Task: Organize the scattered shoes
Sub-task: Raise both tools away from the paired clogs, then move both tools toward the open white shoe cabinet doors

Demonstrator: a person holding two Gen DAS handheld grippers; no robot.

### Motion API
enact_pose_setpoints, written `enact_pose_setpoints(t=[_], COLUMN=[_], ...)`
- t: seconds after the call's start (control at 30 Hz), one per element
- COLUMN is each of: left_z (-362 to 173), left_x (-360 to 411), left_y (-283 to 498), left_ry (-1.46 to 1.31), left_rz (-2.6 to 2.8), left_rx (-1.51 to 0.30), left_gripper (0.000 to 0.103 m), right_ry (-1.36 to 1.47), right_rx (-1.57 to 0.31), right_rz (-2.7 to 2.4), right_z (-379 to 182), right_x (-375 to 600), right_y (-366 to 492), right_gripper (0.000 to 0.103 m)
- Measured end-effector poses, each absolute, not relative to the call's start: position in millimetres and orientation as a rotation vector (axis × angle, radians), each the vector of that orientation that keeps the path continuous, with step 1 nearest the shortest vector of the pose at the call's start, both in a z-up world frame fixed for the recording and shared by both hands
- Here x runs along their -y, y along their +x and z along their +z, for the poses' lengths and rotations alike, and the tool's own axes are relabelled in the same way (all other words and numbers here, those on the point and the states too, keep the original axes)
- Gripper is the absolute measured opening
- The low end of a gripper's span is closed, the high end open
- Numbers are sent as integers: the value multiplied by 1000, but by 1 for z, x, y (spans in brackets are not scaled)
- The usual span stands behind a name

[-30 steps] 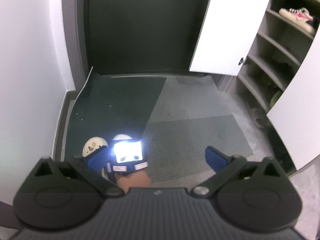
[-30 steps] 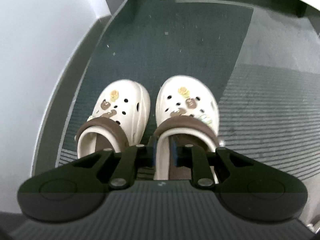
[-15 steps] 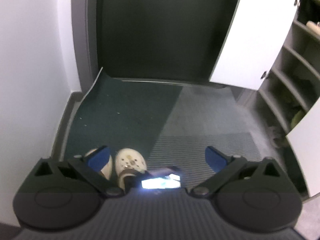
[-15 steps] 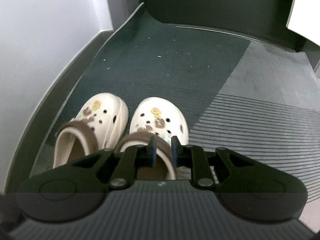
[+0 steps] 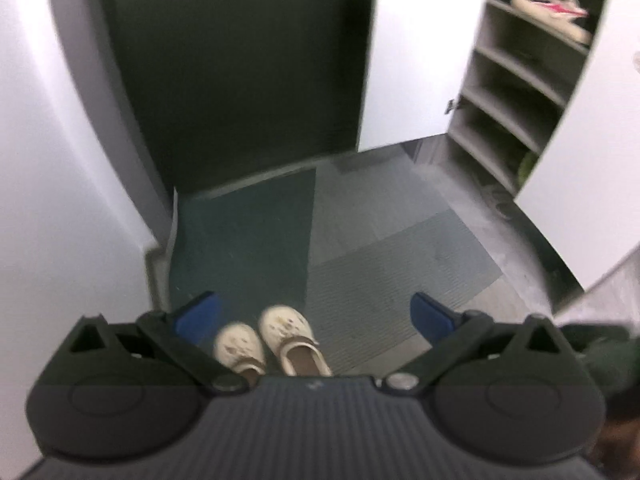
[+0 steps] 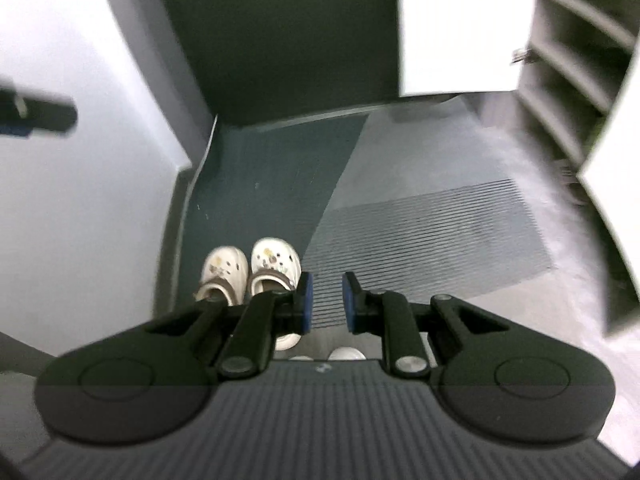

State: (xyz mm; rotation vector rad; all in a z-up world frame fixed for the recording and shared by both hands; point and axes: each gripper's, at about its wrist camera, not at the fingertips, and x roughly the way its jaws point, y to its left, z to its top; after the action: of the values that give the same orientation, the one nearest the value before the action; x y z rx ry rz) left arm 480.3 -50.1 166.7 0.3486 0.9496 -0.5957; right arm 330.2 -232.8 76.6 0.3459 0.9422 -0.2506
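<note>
A pair of cream clogs (image 6: 250, 270) is seen side by side on the dark green mat (image 6: 276, 184), near the left wall. Right gripper (image 6: 324, 300) is held above, jaws slightly apart, empty. Left gripper (image 5: 316, 316) is spread wide, empty. Shoe cabinet (image 5: 520, 80) stands open far right.

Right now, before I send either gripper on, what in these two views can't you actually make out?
- Heels of the cream clogs: left wrist view, hidden behind the gripper body.
- Two pale rounded shapes: right wrist view, cut off by the gripper body; unidentifiable.
- Lower cabinet shelves: dark, blurred; something green, unclear.
- Pale shoe on the upper shelf: blurred.
</note>
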Motion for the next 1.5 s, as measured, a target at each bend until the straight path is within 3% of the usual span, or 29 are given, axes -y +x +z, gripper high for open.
enact_pose_setpoints(t=[0.2,0.4,0.87,0.9,0.93,1.0,1.03,1.07,1.13,1.37,1.5], left_z=[286,389,454,456,459,465,467,469,473,465,443], left_x=[74,120,225,228,232,244,249,255,265,321,390], left_y=[432,382,320,321,324,332,338,346,362,428,491], left_ry=[424,250,139,136,139,153,161,161,139,103,112], left_rz=[-603,-704,-780,-785,-788,-786,-768,-754,-746,-850,-1017], left_rx=[-967,-933,-766,-765,-758,-737,-729,-724,-726,-711,-693], left_gripper=[103,103,102,103,103,103,103,103,103,103,103], right_ry=[471,542,484,492,500,518,528,537,556,663,657], right_rx=[-874,-804,-681,-671,-662,-635,-620,-605,-574,-460,-414], right_rz=[-300,-346,-430,-434,-439,-457,-467,-478,-498,-539,-546], right_z=[266,358,409,411,413,415,414,414,414,398,386], right_x=[252,288,405,410,414,422,426,430,438,481,513], right_y=[268,200,86,81,77,75,75,76,76,100,137], right_gripper=[21,28,32,35,45,70,89,97,103,103,103])
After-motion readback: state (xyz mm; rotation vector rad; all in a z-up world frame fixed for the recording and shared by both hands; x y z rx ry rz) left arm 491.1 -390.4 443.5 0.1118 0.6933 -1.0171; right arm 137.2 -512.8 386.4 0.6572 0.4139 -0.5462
